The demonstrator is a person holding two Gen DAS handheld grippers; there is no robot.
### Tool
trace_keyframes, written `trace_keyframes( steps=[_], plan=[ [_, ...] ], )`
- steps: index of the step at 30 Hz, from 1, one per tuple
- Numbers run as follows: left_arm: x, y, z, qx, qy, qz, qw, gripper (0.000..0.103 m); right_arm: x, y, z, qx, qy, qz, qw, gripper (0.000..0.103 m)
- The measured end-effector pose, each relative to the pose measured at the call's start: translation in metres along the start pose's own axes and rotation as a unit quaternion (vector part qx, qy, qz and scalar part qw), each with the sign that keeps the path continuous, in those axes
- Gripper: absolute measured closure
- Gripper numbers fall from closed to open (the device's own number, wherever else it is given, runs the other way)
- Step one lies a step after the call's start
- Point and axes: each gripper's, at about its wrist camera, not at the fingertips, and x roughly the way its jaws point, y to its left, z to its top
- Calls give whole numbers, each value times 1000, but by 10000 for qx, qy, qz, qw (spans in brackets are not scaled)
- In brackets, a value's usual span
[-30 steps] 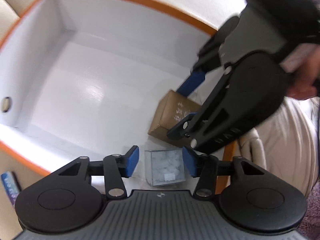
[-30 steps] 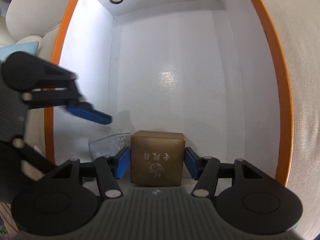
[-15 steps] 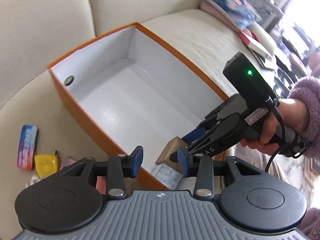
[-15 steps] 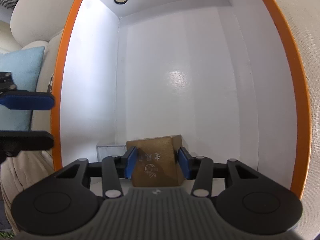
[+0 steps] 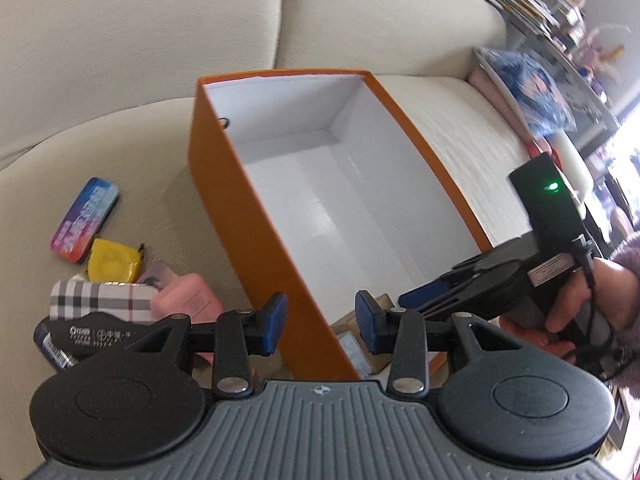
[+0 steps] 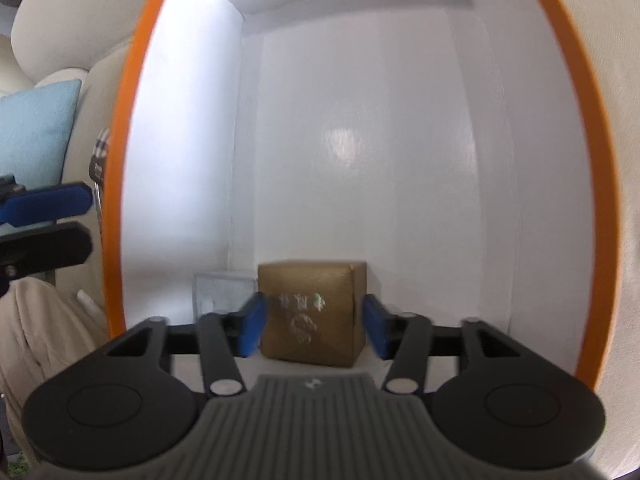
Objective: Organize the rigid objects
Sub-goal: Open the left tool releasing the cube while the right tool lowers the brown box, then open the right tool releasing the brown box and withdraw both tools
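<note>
**Both grippers open, two boxes sitting in orange box**

Left to right, left wrist view: loose items are lying on the sofa (image 5: 120, 40) cushion left of the orange box (image 5: 256, 216) — colorful tin (image 5: 85, 219) farthest, yellow pouch (image 5: 114, 261) nearer, then plaid case (image 5: 96, 302) with pink bottle (image 5: 188, 300) just beside it on the right. A dark item with white print is peeking out at the near left edge (cannot tell what it is).

Left gripper (image 5: 321, 322) is hovering over the near left wall of the orange box, jaws spread wide, gripping nothing.

Inside the orange box, near end: clear box (image 6: 222, 290) is sitting against the left wall, gold box (image 6: 316, 312) touching or just beside it on the right (gap not resolvable). The far part of the white floor is showing bare.

Right gripper (image 6: 314, 326) is sitting at the gold box, blue pads (image 6: 252, 324) flanking it on both sides, jaws parted slightly wider than the box. Slim gap is showing on the right pad; left side is blurred, cannot tell contact.

Far right, left wrist view: right hand (image 5: 576, 304) is holding the right gripper's handle, green LED lit.
</note>
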Motion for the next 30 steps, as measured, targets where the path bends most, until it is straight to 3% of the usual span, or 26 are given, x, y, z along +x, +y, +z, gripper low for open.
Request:
trace_keyframes(
  steps=[1,8,20,24,30],
  plan=[
    [-1,2,-2,-90,-42,7,10000,57,-2,0,1,322,-166,21,9993,27],
    [-10,23,-19,-547,-102,134,9984,57,21,4,6,1082,-185,-27,9940,29],
    [-20,36,-43,-903,-129,171,9957,57,30,20,5,954,-194,-395,9945,30],
    [-39,44,-57,-1060,-322,269,9935,57,9,39,-2,631,-730,-825,9919,30],
    [-66,72,-82,-1449,-505,699,9857,57,-35,94,-28,-208,-2125,-834,9734,33]
  ],
)
